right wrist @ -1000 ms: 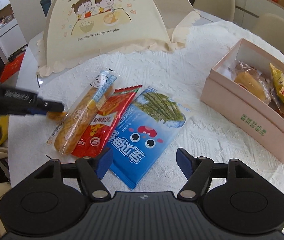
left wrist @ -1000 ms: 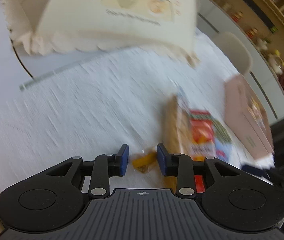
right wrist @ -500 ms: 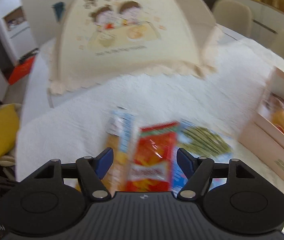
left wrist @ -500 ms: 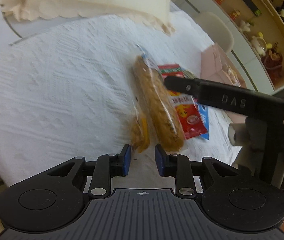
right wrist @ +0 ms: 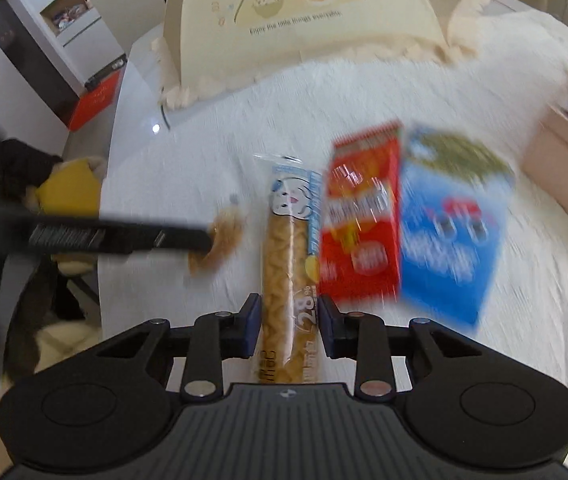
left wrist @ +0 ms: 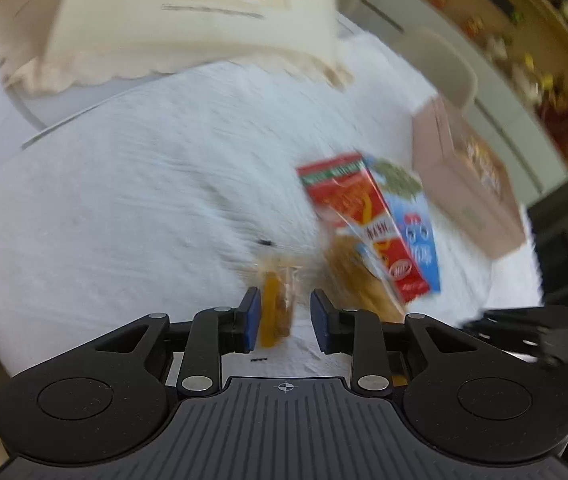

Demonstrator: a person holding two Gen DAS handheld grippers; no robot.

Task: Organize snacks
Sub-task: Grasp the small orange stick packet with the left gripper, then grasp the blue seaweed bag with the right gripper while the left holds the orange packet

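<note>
Now the right tongs are clamped on the near end of the long roll pack; the jaws have just closed, and both pads press the wrapper sides. The pack runs straight ahead from the jaws, its far end with a printed face. Just right of it lies the red pack, edges touching or overlapping the roll pack; the blur prevents telling which. The blue pack lies right of the red one, partly under it. Bare white cloth stretches ahead of all three, open up to the dome cover. Far right, the pink box sits near the frame edge, apart from the blue pack.

The left tongs hold a small amber packet between narrow jaws; the left pad touches it, and contact at the right pad cannot be told through the blur. From the right view the left tongs reach in from the left, packet at their tip, beside the roll pack but apart from it. The table's curved edge runs left of both tongs, a yellow cushion beyond it.
</note>
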